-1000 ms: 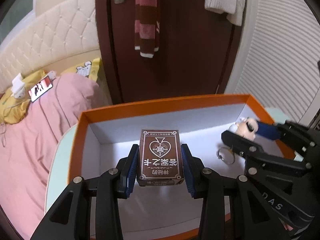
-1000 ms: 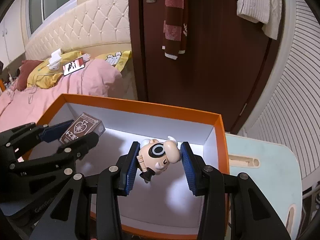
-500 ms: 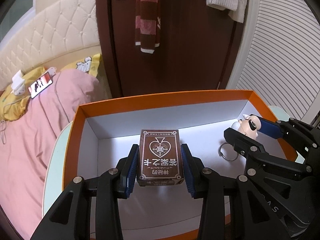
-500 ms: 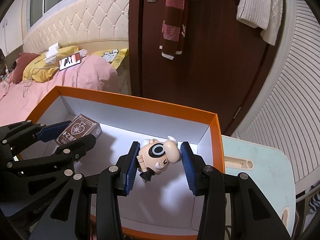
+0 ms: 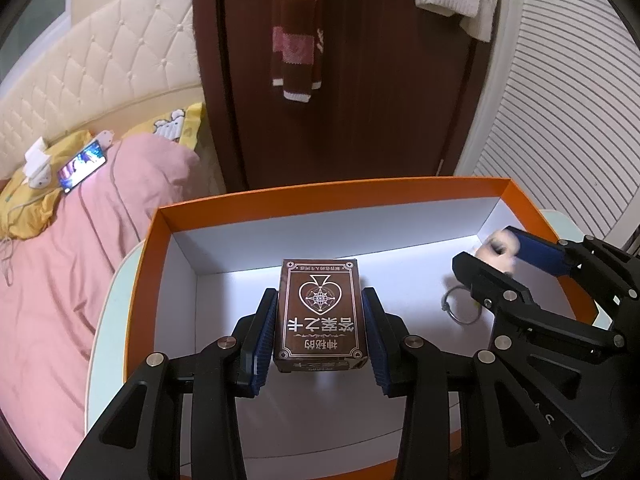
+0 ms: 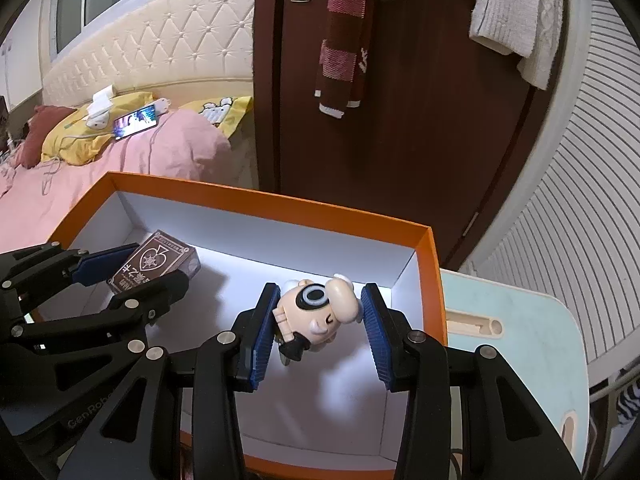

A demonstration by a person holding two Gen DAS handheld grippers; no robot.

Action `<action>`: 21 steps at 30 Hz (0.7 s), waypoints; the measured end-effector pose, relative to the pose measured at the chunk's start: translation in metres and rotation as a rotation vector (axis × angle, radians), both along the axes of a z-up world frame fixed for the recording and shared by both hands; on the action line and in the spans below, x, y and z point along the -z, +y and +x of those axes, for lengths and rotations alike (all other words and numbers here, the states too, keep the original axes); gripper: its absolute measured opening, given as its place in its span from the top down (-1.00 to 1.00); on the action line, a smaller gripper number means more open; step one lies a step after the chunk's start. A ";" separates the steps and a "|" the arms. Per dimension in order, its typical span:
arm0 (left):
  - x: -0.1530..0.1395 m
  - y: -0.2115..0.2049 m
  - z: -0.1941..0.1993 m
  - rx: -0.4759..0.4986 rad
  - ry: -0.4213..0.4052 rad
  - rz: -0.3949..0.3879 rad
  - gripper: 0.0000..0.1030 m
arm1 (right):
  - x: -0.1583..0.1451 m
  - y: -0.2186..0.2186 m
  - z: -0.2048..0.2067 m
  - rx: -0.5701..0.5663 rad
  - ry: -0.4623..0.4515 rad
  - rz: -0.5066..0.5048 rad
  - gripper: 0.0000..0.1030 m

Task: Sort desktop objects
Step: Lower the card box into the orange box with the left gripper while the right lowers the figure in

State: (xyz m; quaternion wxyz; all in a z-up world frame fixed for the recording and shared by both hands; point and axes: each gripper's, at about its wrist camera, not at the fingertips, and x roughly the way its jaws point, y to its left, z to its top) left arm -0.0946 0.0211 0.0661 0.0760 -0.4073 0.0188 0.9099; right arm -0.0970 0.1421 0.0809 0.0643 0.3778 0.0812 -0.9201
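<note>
An orange box with a white inside (image 5: 360,192) (image 6: 430,264) stands on a pale blue table. My left gripper (image 5: 320,332) sits around a brown card box (image 5: 320,316) inside the orange box; small gaps show between pads and card box. It also shows in the right wrist view (image 6: 154,268). My right gripper (image 6: 318,322) has its pads apart around a small cartoon figure keychain (image 6: 316,312), which tilts and looks loose. In the left wrist view the figure (image 5: 496,250) is blurred and its metal ring (image 5: 460,306) hangs below.
A pink bed (image 5: 80,240) with a lit phone (image 5: 82,164) lies left of the table. A dark door with hanging scarf (image 5: 296,40) stands behind the box. The table's bare part (image 6: 520,332) with a wooden slot is right of the box.
Both grippers have lowered into the orange box. Both pairs of pads have spread a little. The figure has tilted between the right pads.
</note>
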 end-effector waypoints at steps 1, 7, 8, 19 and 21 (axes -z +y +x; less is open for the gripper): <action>0.000 0.000 0.000 0.000 -0.006 -0.001 0.24 | 0.000 0.000 0.000 0.005 0.001 0.004 0.13; -0.003 0.002 0.003 -0.014 -0.019 -0.022 0.19 | -0.001 0.000 0.000 0.015 -0.015 0.022 0.07; -0.005 0.002 0.004 -0.017 -0.008 -0.028 0.16 | -0.001 0.001 0.000 0.015 -0.017 0.017 0.07; -0.025 -0.009 0.013 -0.064 0.064 0.055 -0.57 | -0.016 0.017 0.005 0.051 0.025 -0.036 -0.16; -0.033 -0.016 0.018 -0.096 0.126 0.081 -0.83 | -0.017 0.019 0.006 0.060 0.022 -0.043 -0.16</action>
